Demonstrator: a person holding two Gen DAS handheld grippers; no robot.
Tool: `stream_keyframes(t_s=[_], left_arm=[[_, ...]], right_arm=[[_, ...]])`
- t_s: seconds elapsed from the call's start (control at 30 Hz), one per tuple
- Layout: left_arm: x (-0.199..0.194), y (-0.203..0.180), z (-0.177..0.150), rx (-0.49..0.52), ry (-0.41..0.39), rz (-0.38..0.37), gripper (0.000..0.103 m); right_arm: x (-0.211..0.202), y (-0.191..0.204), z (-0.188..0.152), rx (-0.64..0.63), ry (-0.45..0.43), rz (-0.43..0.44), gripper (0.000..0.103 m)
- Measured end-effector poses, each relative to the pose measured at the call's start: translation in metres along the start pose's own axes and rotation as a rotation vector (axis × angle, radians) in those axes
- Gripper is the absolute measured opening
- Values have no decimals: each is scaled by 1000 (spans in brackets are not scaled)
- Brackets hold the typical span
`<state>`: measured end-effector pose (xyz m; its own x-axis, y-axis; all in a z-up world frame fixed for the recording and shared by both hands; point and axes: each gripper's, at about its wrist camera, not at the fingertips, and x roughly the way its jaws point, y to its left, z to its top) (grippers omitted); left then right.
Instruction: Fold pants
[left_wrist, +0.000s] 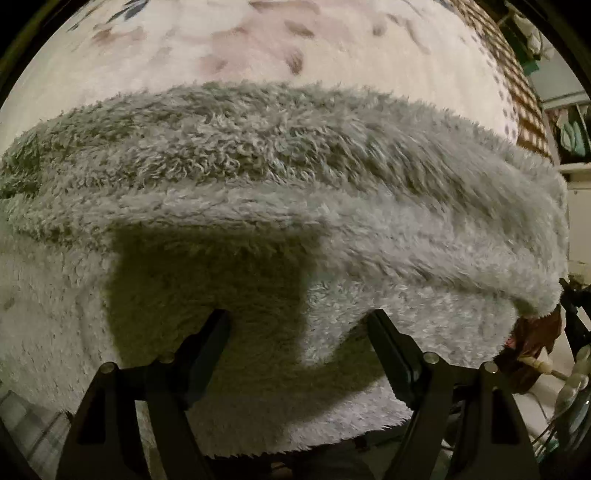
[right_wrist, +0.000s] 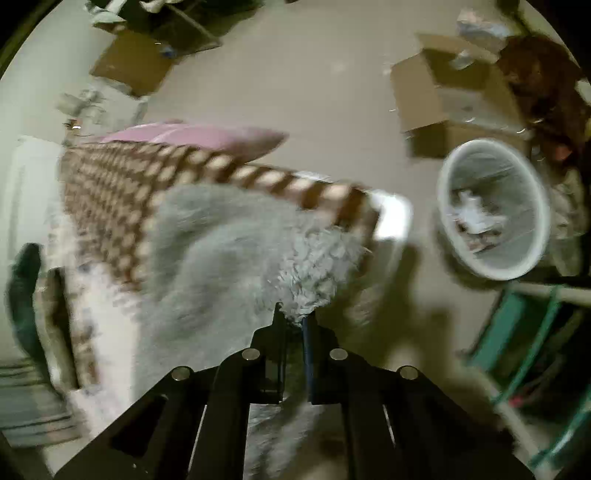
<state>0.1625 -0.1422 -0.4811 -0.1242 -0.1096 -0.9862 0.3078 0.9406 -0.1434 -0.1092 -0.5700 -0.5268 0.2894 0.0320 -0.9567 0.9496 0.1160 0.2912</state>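
The pants (left_wrist: 280, 177) are fluffy pale grey fleece, lying in layered folds across a bed. In the left wrist view my left gripper (left_wrist: 299, 321) hangs straight above them, open, its black fingers (left_wrist: 210, 343) spread wide over the fleece with nothing pinched; its shadow falls on the fabric. In the right wrist view my right gripper (right_wrist: 294, 321) is shut on an edge of the pants (right_wrist: 229, 251), a tuft of fleece squeezed between its fingertips, and the cloth trails from there back onto the bed.
A brown-and-cream checked blanket (right_wrist: 110, 192) and a pink pillow (right_wrist: 207, 134) lie on the bed, whose corner (right_wrist: 393, 218) is near the gripper. On the floor stand a white waste bin (right_wrist: 491, 206), cardboard boxes (right_wrist: 447, 92) and a green frame (right_wrist: 517, 325).
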Motion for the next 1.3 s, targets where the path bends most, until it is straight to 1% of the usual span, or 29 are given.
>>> stream_keyframes(t_s=[0.03, 0.07, 0.1, 0.13, 0.17, 0.2, 0.27, 0.33, 0.37, 0.43, 0.47, 0.5, 0.53, 0.57, 0.6, 0.63, 0.67, 0.73, 0.8, 0.83, 0.87, 0.93, 0.97, 1.03, 1.07, 1.1, 1.13, 1.2, 1.3], left_arm=[[2, -8, 4, -2, 3, 2, 76], [7, -20, 7, -1, 4, 4, 76], [11, -25, -1, 4, 3, 7, 76], [10, -26, -3, 4, 4, 6, 76], [11, -29, -8, 4, 3, 3, 76], [11, -33, -8, 5, 1, 3, 76], [8, -38, -3, -2, 3, -6, 76], [-2, -48, 5, -3, -4, -8, 76], [-6, -52, 6, 0, -15, 3, 76], [-15, -44, 11, -2, -40, 10, 76], [-21, -47, 16, -9, -51, 11, 76], [-25, -47, 17, -15, -60, 17, 76], [-26, -48, 17, -21, -66, 23, 76], [-26, -47, 18, -31, -66, 30, 76], [-26, -39, 23, -43, -61, 28, 76], [-25, -38, 24, -58, -56, 22, 76], [-26, -34, 23, -71, -54, 14, 76], [-27, -26, 20, -74, -55, 13, 76], [-27, -17, 15, -84, -48, 3, 76], [-27, -11, 11, -96, -43, -10, 76], [-25, -5, 7, -110, -41, -21, 76], [-23, 3, 3, -131, -41, -31, 76], [-22, 7, -2, -140, -41, -38, 76], [-17, 18, -13, -152, -41, -51, 76], [-17, 18, -14, -154, -40, -51, 76], [-14, 21, -15, -155, -41, -53, 76], [-15, 22, -16, -156, -43, -56, 76], [-18, 15, -19, -165, -58, -49, 76], [-41, 22, -29, -209, -88, -32, 76]], right_arm=[[4, -4, 2, 15, 29, 16, 9], [10, -10, 6, 25, 87, 52, 13], [11, -13, 7, 27, 121, 43, 31], [5, -17, 6, 31, 117, 36, 53], [-4, -21, 3, 39, 94, 59, 58], [-9, -22, 0, 42, 84, 75, 59], [-26, -17, -6, 37, 84, 73, 59], [-38, 0, -14, 2, 98, 74, 59], [-41, 17, -16, -41, 126, 68, 59], [-40, 56, -19, -146, 164, 65, 59], [-32, 92, -27, -276, 201, 68, 59], [-24, 122, -40, -393, 240, 40, 59], [-17, 139, -48, -473, 251, 3, 59], [-8, 164, -63, -605, 259, -63, 59], [-1, 177, -73, -687, 255, -117, 59], [1, 182, -79, -713, 252, -147, 59], [0, 179, -78, -693, 254, -152, 59], [-9, 160, -66, -591, 244, -141, 59], [-20, 115, -42, -388, 216, -154, 59], [-22, 95, -34, -297, 210, -138, 59], [-22, 69, -27, -184, 215, -113, 59], [-14, 34, -21, -24, 246, -81, 59], [-7, 19, -18, 54, 255, -21, 59], [6, 9, -16, 118, 253, 62, 57], [8, 10, -16, 132, 218, 106, 50], [5, 16, -17, 117, 168, 111, 20], [-1, 30, -19, 63, 119, 100, 9], [-18, 69, -31, -75, 43, 117, 8], [-38, 143, -71, -310, 14, 203, 8]])
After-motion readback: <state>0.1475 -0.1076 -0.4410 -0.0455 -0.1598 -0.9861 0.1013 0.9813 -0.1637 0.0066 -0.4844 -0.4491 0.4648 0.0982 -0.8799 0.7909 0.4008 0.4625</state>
